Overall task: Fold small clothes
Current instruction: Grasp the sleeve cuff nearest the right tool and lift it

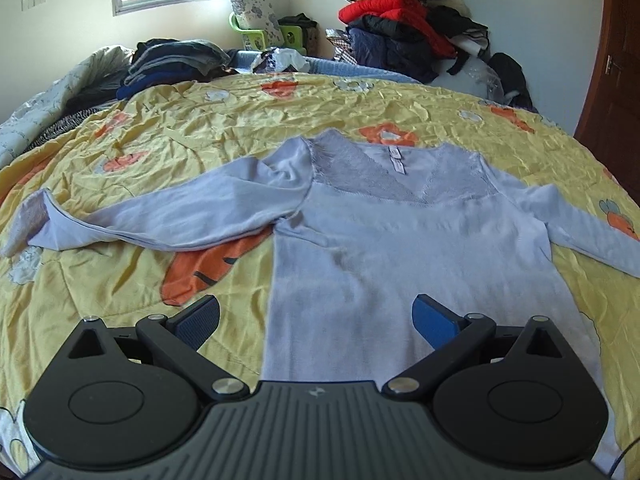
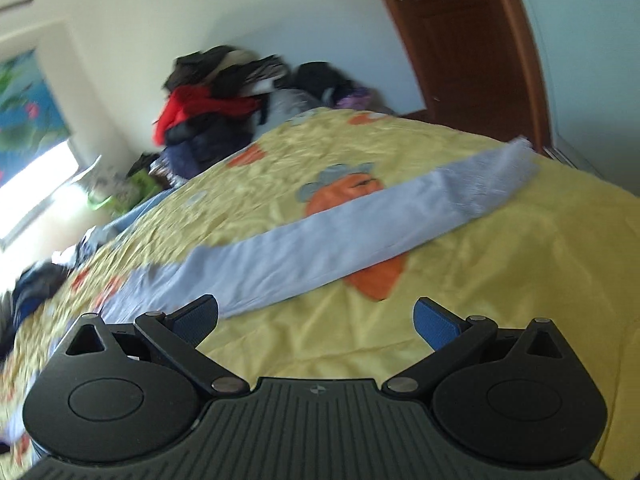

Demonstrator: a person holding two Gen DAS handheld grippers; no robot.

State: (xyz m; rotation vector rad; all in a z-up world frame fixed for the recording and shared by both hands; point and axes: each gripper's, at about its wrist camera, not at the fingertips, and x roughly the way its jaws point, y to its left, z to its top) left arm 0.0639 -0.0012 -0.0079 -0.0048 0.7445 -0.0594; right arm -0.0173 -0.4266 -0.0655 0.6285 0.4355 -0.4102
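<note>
Closest to me, the left gripper point(image 1: 316, 320) hovers over the hem end of a pale lilac long-sleeved top with a lace yoke point(image 1: 400, 248), its blue-padded fingers spread apart and holding nothing. The right gripper point(image 2: 316, 320) hangs beside it, jaws equally wide and empty, aimed at the top's right sleeve point(image 2: 360, 224), which lies stretched straight across the yellow quilted bedspread with orange carrot prints point(image 2: 500, 300). The top lies face up, flat on that spread; its left sleeve point(image 1: 168, 220) is flung outward with the cuff turned over. I judge folding has not begun: both sleeves and the body remain to fold. One top, two sleeves. Farther back, one red-and-dark heap of clothes point(image 1: 412, 28) and one darker pile point(image 1: 172, 62)
</note>
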